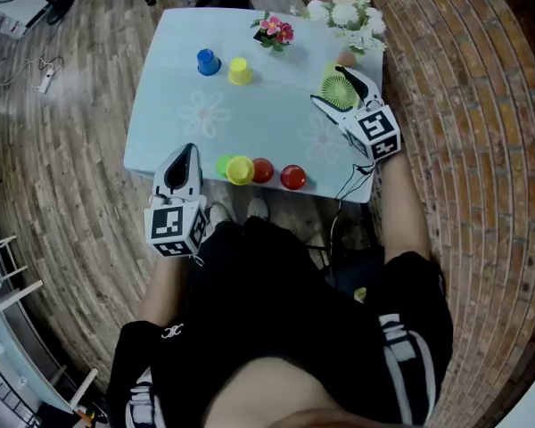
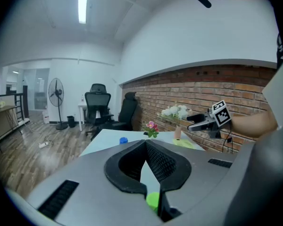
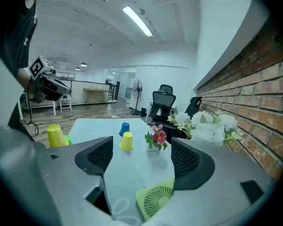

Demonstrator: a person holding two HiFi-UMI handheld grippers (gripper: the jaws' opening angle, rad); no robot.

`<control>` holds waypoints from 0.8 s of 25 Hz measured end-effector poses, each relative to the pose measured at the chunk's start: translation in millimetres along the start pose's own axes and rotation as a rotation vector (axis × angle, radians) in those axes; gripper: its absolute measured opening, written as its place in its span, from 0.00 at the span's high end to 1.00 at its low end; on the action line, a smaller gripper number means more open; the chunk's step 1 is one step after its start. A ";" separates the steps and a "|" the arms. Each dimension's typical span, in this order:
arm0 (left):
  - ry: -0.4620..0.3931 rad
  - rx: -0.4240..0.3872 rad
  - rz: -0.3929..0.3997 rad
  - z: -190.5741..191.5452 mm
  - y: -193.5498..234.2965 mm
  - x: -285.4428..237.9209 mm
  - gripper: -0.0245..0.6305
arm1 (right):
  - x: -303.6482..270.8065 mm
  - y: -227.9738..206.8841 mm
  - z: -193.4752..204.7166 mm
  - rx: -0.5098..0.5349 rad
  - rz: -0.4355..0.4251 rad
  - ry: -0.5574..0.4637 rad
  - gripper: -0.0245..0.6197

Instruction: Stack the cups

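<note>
Asking: What is the biggest thing in view?

Answering: A pale blue table (image 1: pixel 178 87), seen from above, with a brick wall (image 1: pixel 464 105) along its right side.

Asking: And the two tools?

Answering: The left gripper (image 1: pixel 188 152) hovers at the table's near left corner, its tips closed together on nothing. The right gripper (image 1: pixel 326 85) hangs over the table's right side with its jaws wide and empty, above a green fan (image 1: pixel 341 92) lying flat.

Asking: Where are the cups?

Answering: Four stand in a row along the table's near edge: a green cup (image 1: pixel 223 164), a near yellow cup (image 1: pixel 241 170) close against it, then a left red cup (image 1: pixel 262 170) and a right red cup (image 1: pixel 292 177). A blue cup (image 1: pixel 208 61) and a far yellow cup (image 1: pixel 240 70) stand side by side toward the table's far edge, near pink flowers (image 1: pixel 275 30).
</note>
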State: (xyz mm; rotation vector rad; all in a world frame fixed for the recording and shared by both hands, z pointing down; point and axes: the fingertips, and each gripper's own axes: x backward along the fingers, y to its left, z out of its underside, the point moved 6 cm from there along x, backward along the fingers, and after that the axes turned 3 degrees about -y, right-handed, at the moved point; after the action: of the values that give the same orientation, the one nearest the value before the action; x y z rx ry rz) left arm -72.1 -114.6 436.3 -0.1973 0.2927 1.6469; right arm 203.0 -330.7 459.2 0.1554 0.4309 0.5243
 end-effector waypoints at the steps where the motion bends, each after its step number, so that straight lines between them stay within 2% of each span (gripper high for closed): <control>1: 0.006 0.003 -0.012 2.2 1.8 -0.7 0.96 | -9.8 -2.1 2.6 0.008 -0.014 0.007 0.39; 11: 0.049 0.050 -0.125 21.6 23.1 -3.3 0.96 | -101.7 8.7 33.3 0.094 -0.186 0.088 0.39; 20: 0.096 0.096 -0.194 39.0 39.1 -5.8 0.96 | -168.6 37.5 42.4 0.133 -0.335 0.095 0.39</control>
State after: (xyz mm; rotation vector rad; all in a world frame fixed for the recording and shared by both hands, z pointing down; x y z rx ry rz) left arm -108.6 -111.2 477.9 -0.2257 0.4124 1.4303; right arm 73.2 -386.9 567.0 0.1825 0.5722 0.1742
